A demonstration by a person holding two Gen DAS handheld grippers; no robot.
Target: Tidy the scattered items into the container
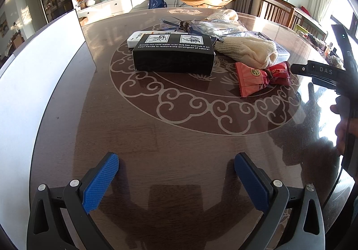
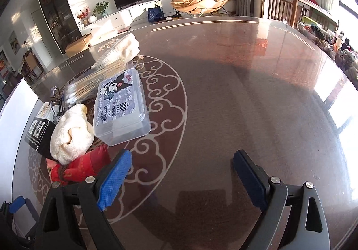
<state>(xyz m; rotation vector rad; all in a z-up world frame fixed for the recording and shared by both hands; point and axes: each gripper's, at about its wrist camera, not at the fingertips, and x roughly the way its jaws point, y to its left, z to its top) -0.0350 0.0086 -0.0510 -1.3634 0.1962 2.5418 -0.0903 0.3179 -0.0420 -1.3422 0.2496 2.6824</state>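
Left wrist view: the left gripper (image 1: 176,179) hovers over bare tabletop (image 1: 179,138), jaws spread wide with nothing between them. Well ahead, around the table's middle, lie a black box (image 1: 173,54), a cream knitted cloth (image 1: 248,50) and red snack packets (image 1: 261,77). The white container (image 1: 38,75) stands at the left edge.

Right wrist view: the right gripper (image 2: 181,179) is open and empty above the tabletop (image 2: 246,93). The clutter sits ahead to its left: a clear cartoon-printed case (image 2: 122,107), the cream cloth (image 2: 69,135) and red packets (image 2: 82,167) just beside its left finger.
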